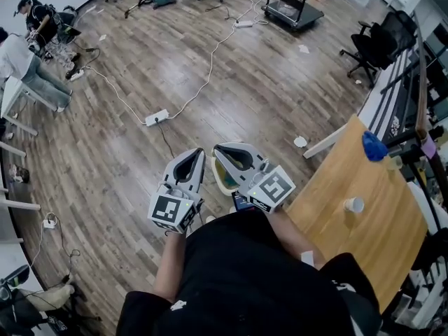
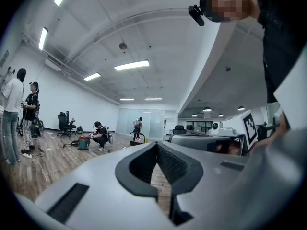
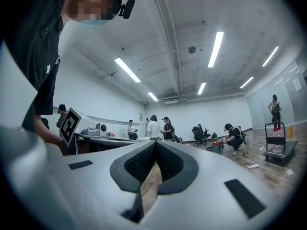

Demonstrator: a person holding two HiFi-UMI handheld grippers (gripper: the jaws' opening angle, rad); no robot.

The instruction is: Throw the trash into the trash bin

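head view: wide wood floor [image 1: 231, 82], the biggest thing in frame, with a white cable [image 1: 210, 68] running across it to a power strip [image 1: 157, 117]. a long wooden table [image 1: 364, 250] sits at the right edge. a black cart [image 1: 294, 9] and an office chair [image 1: 374, 44] stand far off, and people work at the left wall. no trash bin can be made out, so it must be found first.

left gripper [image 1: 199, 154] and right gripper [image 1: 218, 151] are held side by side in front of the person's chest, level, over bare floor. each gripper's own view shows its tips meeting, with only floor showing through the gap behind them. both are closed and empty.

trash, as i read it:
- a white paper cup [image 1: 354, 204] upright on the table, well apart from both grippers
- a white scrap [image 1: 300, 142] on the floor just beside the table's far corner
- smaller white bits [image 1: 303, 48] further out, too small to identify

handling, a judgement: all of it looks light. the cup is thin-walled and will buckle, so pinch it gently across the wall near the rim. the scrap looks like soft crumpled paper lying low, so take it across its bulk with the jaws opened wide first.
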